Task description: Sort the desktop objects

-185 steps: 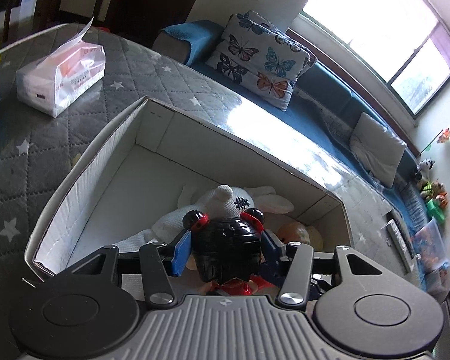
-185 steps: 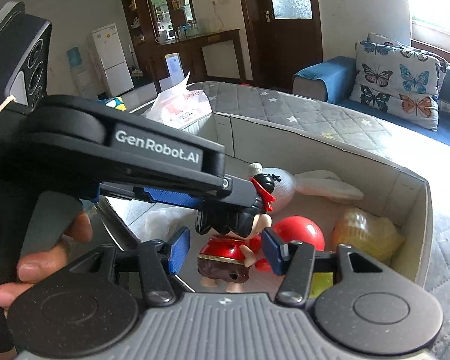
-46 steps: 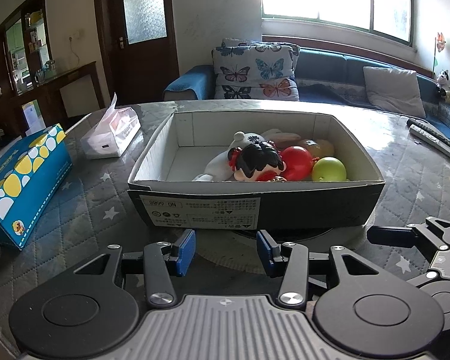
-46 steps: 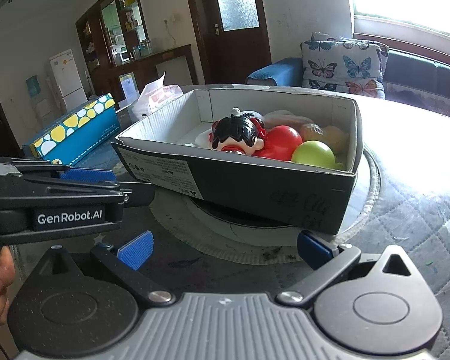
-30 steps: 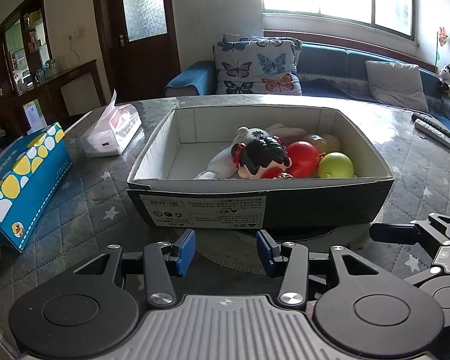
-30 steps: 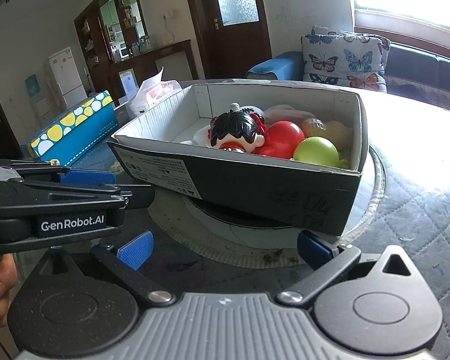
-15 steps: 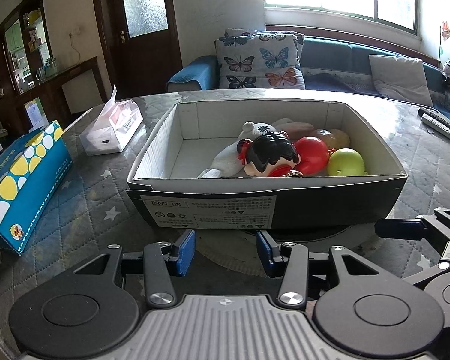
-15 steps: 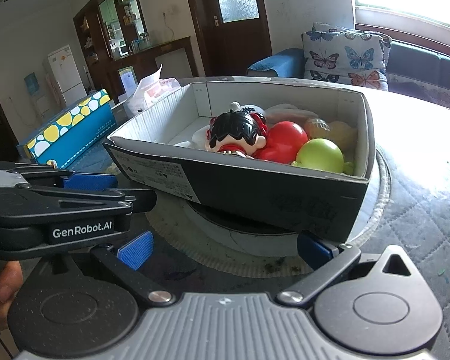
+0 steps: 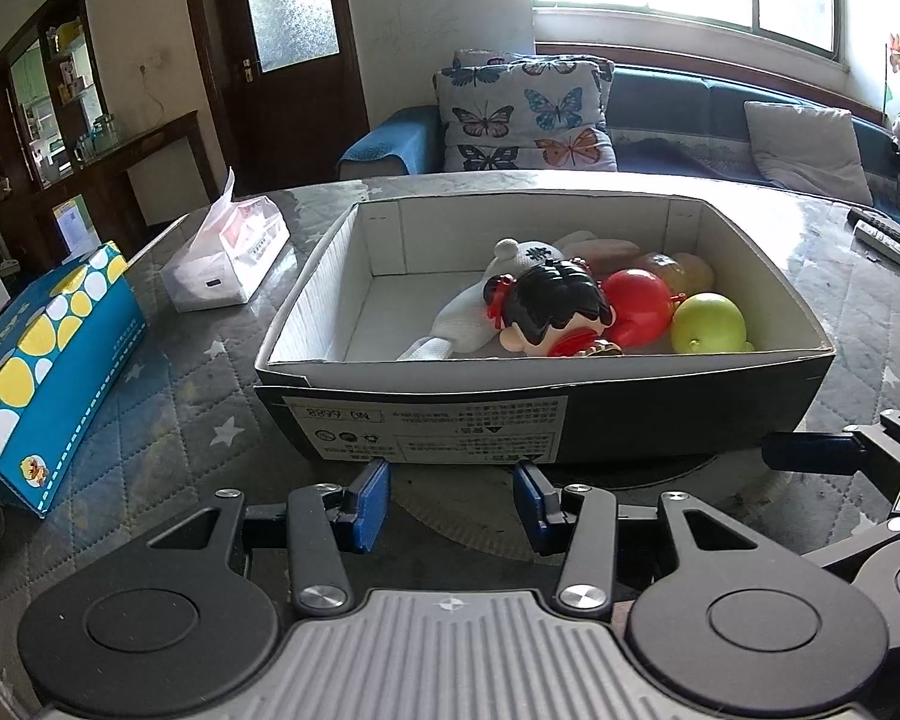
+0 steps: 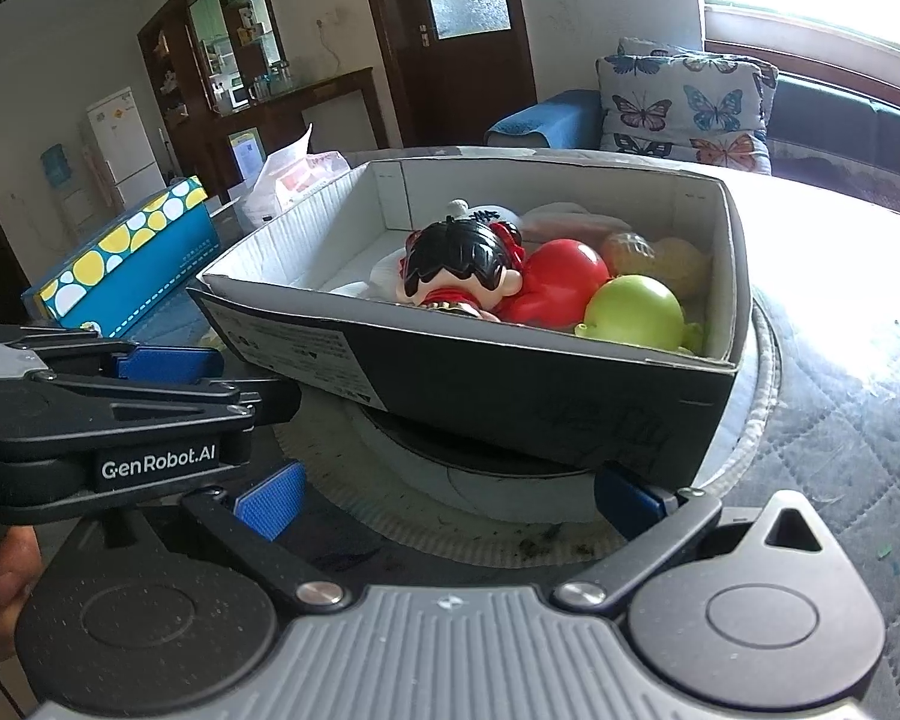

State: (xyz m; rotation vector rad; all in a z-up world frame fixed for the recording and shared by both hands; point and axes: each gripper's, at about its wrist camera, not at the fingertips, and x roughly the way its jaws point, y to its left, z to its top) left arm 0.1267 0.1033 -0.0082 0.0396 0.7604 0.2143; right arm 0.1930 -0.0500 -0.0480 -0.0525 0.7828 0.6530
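Note:
A black cardboard box with white inner walls stands on the table; it also shows in the right wrist view. In it lie a black-haired doll in red, a white plush toy, a red ball, a green ball and a pale orange toy. My left gripper is open and empty, just in front of the box's near wall. My right gripper is open wide and empty, to the right of the left one.
A blue box with yellow and white spots lies at the left. A tissue pack stands behind it. A round mat lies under the black box. Remote controls lie at the far right. A sofa with cushions stands behind the table.
Since 6.2 s ago my left gripper has let go of the doll into the box and both grippers have drawn back. In the last second they edged slightly closer to the box.

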